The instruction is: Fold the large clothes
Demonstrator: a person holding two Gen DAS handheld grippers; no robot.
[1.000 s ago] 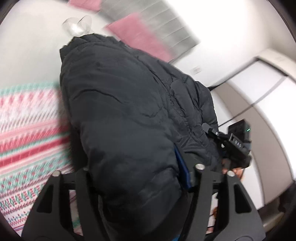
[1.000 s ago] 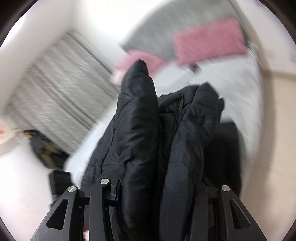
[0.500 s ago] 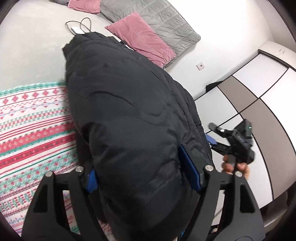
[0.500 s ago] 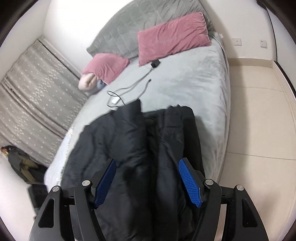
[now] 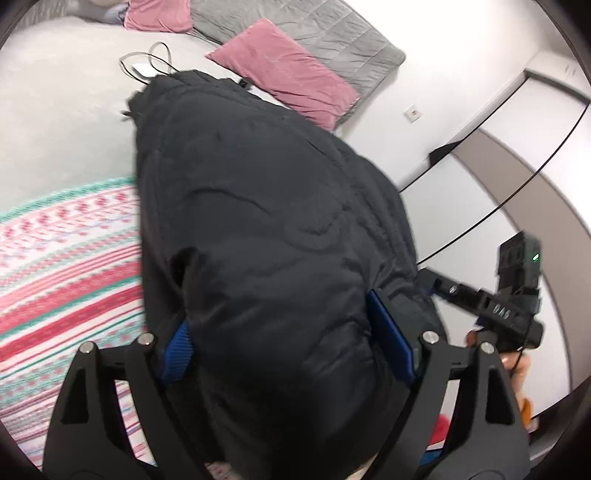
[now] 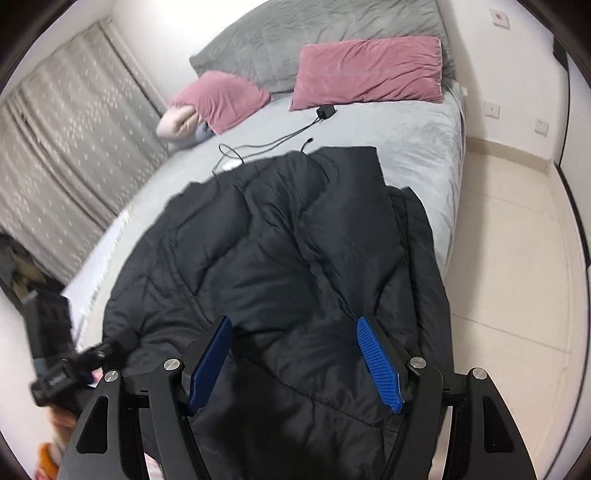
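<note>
One black puffer jacket (image 6: 280, 251) lies on the bed (image 6: 417, 147), its quilted shell bunched into thick, rounded folds with stitched seams running across it. It covers the foot half of the bed and reaches the bed's floor-side edge, where a doubled layer hangs slightly over.

The left gripper (image 5: 291, 350) has its jaws opening, with a fat fold of the jacket between the blue pads (image 5: 389, 339); whether the pads still press on the cloth I cannot tell. The right gripper (image 6: 295, 369) has its fingers apart, blue pads (image 6: 378, 365) clear on both sides, poised just above the jacket's near end without pinching it.

Counted on the bed: two pink pillows (image 6: 369, 70) at its head, one grey quilted cover (image 6: 317, 33) propped behind them, one black charger (image 6: 325, 110) just in front of the larger pillow with its cable (image 6: 273, 142) running down to the jacket's far edge, and one striped red, green and white blanket (image 5: 62, 266) beside the jacket on the side away from the floor.
</note>
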